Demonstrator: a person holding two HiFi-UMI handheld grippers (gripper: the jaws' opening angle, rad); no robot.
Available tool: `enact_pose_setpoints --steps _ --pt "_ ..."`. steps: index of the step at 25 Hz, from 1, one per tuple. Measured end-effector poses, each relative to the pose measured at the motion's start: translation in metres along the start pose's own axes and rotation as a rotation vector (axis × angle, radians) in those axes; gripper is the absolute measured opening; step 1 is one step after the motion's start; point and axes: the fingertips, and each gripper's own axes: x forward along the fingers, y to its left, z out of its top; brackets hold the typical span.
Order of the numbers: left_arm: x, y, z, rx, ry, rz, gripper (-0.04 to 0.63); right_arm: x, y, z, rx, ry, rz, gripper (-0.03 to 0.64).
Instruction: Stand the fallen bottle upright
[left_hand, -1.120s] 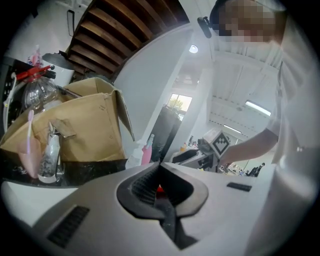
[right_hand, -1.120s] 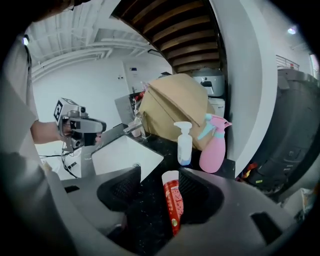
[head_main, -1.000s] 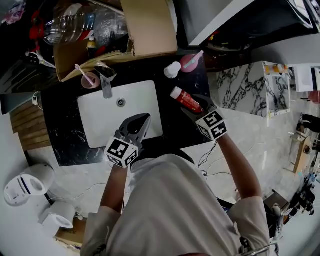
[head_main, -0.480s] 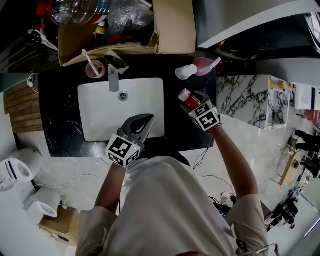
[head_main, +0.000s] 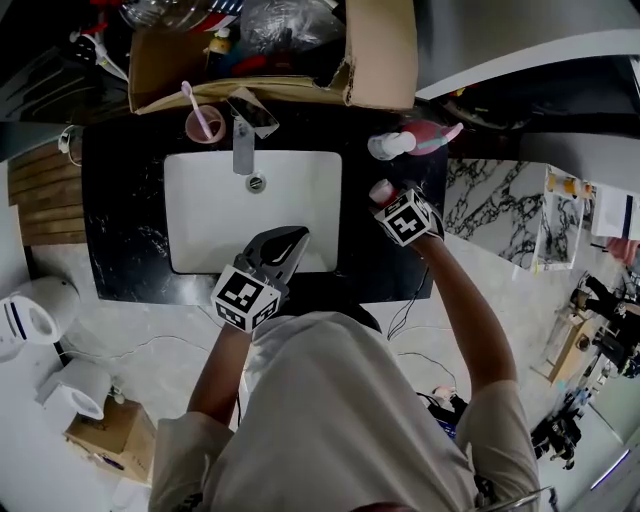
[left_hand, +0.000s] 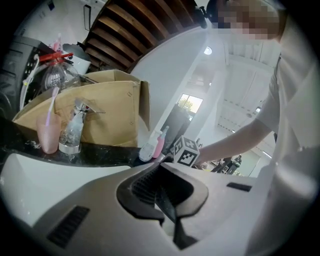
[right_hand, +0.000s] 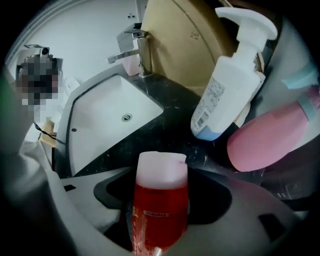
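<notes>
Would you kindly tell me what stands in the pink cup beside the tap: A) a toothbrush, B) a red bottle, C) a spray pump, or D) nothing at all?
A: a pink toothbrush leans out of the pink cup, which stands on the dark counter next to the tap.

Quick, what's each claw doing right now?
Left claw: closed, empty.
Right claw: just been opening, now open around the red bottle.

The sink (head_main: 200, 240) sits in the worktop (head_main: 120, 240); tap (head_main: 243, 152) behind it, cup (head_main: 203, 126) left of the tap, box (head_main: 380, 60) behind, bottle (head_main: 381, 190) right of the sink.
</notes>
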Motion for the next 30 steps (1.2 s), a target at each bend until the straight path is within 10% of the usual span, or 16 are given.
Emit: enact_pose_setpoints --steps 30 --pt "-0.029 -0.054 0.005 0.069 -0.008 -0.026 0.006 -0.092 0.020 0.003 -0.024 -0.309 -0.057 0.301"
